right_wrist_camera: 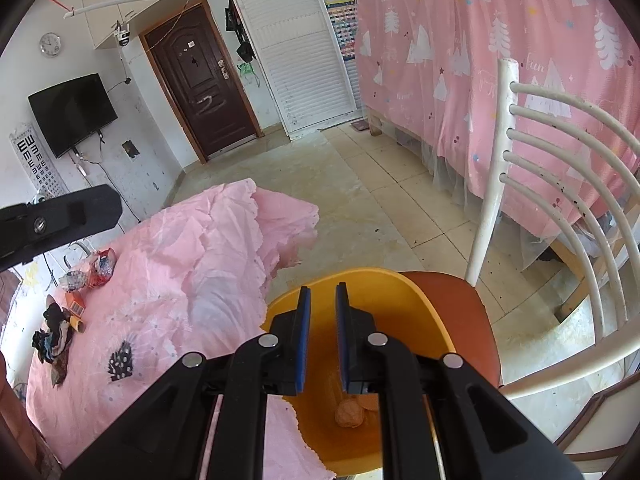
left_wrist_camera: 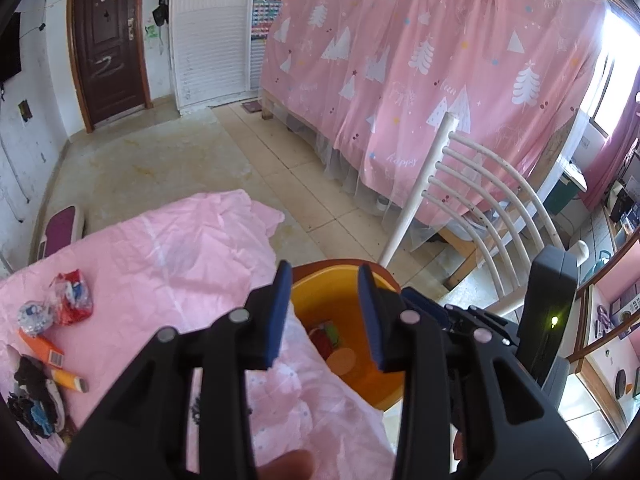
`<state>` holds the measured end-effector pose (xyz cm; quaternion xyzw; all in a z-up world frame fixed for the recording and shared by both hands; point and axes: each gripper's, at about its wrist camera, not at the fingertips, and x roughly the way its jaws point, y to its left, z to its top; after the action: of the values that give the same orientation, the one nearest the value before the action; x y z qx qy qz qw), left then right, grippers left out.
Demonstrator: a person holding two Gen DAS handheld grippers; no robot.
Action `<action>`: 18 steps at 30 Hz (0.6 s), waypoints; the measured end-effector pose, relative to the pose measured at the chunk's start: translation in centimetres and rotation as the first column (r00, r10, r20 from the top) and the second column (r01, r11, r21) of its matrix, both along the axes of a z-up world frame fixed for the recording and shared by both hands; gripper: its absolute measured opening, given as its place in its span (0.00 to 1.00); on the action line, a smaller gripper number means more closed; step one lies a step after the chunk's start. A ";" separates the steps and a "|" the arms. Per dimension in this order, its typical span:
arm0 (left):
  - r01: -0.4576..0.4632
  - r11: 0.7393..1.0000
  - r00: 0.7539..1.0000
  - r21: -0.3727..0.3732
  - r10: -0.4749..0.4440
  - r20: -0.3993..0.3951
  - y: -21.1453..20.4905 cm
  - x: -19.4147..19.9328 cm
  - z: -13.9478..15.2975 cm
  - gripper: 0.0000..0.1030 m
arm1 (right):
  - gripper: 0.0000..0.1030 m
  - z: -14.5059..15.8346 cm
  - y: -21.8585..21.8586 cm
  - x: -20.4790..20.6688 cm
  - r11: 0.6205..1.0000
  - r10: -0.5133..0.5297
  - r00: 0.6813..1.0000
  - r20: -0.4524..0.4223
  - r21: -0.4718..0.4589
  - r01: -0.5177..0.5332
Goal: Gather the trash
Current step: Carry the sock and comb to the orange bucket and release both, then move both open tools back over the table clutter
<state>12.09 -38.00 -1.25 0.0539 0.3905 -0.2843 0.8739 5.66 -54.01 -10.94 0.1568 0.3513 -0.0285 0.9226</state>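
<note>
Beside orange bin (left_wrist_camera: pixel 308 292), white chair (left_wrist_camera: pixel 472 200), pink tablecloth (left_wrist_camera: pixel 180 248)

One yellow bin (left_wrist_camera: pixel 344 304) holds three visible scraps (left_wrist_camera: pixel 334 342). Two claws show: left claw (left_wrist_camera: pixel 325 316), right claw (right_wrist_camera: pixel 323 338). On the table (left_wrist_camera: pixel 192 256), toward nine o'clock, lie two crinkled wrappers (left_wrist_camera: pixel 60 306), one orange box (left_wrist_camera: pixel 42 348), one orange tube (left_wrist_camera: pixel 70 381) and one dark heap (left_wrist_camera: pixel 34 404). One white chair (right_wrist_camera: pixel 560 184) stands at three o'clock.

Both grippers (left_wrist_camera: pixel 324 312) (right_wrist_camera: pixel 323 336) have black angular linkages, silver round rivets and blue-padded fingers (left_wrist_camera: pixel 277 312).
</note>
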 end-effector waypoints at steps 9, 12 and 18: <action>-0.055 0.997 0.998 -0.051 0.057 0.036 4.8 -1.2 2.3 0.40 | 0.02 2.7 3.5 -0.4 0.999 0.036 0.999 0.033 -0.027 -0.035; -0.079 0.996 0.995 -0.046 0.081 0.057 6.6 -1.8 2.8 0.41 | 0.02 3.5 5.1 -0.3 0.998 0.058 0.998 0.038 -0.038 -0.056; -0.132 0.990 0.987 -0.056 0.137 0.089 10.8 -2.8 3.7 0.60 | 0.03 4.9 9.1 0.0 0.991 0.118 0.992 0.047 -0.073 -0.114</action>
<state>9.30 -27.20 2.49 0.0187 0.3450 -0.2316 0.9094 5.62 -44.94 -6.02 0.1043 0.3347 0.0168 0.9364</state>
